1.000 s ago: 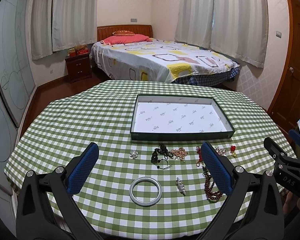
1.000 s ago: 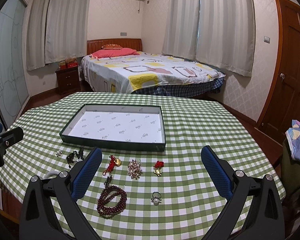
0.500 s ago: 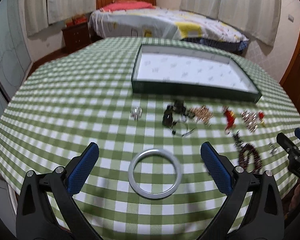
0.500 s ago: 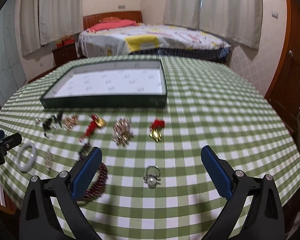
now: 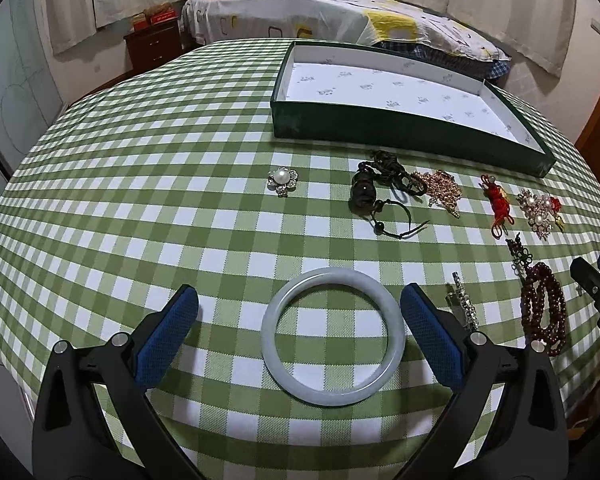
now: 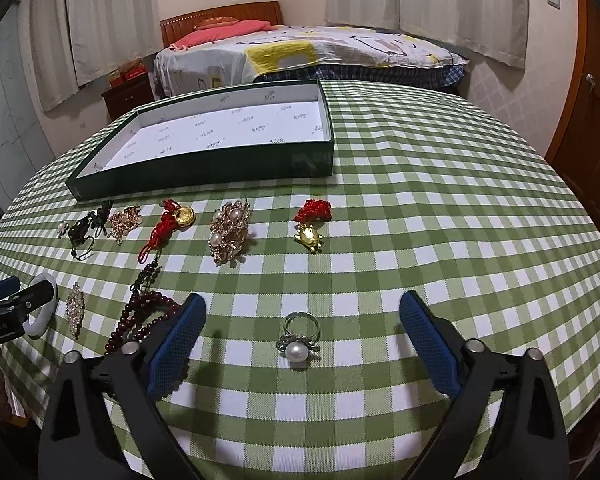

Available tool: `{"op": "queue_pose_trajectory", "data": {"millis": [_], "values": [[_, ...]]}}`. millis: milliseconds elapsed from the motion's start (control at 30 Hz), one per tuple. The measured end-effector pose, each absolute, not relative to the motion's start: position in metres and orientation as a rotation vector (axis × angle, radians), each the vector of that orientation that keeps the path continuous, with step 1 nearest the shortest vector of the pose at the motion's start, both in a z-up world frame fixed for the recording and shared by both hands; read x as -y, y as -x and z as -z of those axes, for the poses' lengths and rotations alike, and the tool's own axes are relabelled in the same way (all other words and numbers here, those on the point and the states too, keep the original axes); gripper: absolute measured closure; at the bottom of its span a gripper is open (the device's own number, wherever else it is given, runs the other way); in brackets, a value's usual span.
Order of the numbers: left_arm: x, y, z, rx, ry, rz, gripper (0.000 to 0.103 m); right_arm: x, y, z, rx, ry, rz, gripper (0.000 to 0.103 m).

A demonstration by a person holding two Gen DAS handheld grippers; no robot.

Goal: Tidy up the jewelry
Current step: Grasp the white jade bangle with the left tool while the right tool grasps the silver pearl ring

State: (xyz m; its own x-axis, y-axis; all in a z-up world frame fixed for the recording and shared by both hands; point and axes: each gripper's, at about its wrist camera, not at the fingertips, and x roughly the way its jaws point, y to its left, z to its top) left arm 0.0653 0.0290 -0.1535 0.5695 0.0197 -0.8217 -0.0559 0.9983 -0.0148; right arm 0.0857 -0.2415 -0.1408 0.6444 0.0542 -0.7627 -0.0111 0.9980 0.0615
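In the left wrist view, the left tool (image 5: 298, 322) is hanging low in the frame over the green-checked table (image 5: 140, 208), its blue pads spread wide on either side of a pale jade bangle (image 5: 333, 336) that is lying flat between them, untouched. A pearl brooch (image 5: 282, 179) is sitting left of centre, and the dark green tray (image 5: 400, 128) is lying at upper right.

In the right wrist view, the right tool (image 6: 302, 326) is standing wide too, its jaws having just been closing a little, with a pearl ring (image 6: 299, 337) lying free between the pads. A dark red bead bracelet (image 6: 144, 318) is lying beside the left pad.
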Motion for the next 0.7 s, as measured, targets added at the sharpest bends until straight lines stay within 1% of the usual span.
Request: {"op": "queue_pose_trajectory", "data": {"millis": [33,67,267,300,333,367,467,533,667,700], "values": [[-0.029,-0.066,0.154,-0.964,0.044,-0.043,0.005,0.242,-0.086,0.142,-0.876,-0.053,-0.038,0.029],[-0.029,-0.066,0.154,-0.964,0.047,-0.041,0.005,0.242,-0.087,0.143,-0.882,-0.055,-0.039,0.032],[-0.027,-0.064,0.154,-0.965,0.059,-0.026,0.005,0.245,-0.086,0.145,-0.888,-0.074,-0.039,0.033],[-0.026,-0.064,0.154,-0.965,0.055,-0.024,0.005,0.245,-0.086,0.145,-0.891,-0.073,-0.04,0.038],[-0.026,-0.064,0.155,-0.969,0.049,-0.022,0.005,0.245,-0.086,0.145,-0.898,-0.074,-0.044,0.046],[-0.025,-0.064,0.157,-0.975,0.048,-0.02,0.005,0.246,-0.085,0.146,-0.906,-0.079,-0.049,0.049],[-0.023,-0.063,0.159,-0.979,0.04,-0.019,0.005,0.246,-0.082,0.146,-0.909,-0.072,-0.053,0.051],[-0.022,-0.062,0.159,-0.979,0.031,-0.021,0.005,0.245,-0.08,0.145,-0.91,-0.072,-0.056,0.054],[-0.021,-0.06,0.16,-0.978,0.014,-0.024,0.005,0.245,-0.076,0.145,-0.909,-0.073,-0.061,0.054],[-0.02,-0.059,0.16,-0.976,0.011,-0.024,0.005,0.245,-0.076,0.145,-0.907,-0.072,-0.062,0.058]]}}
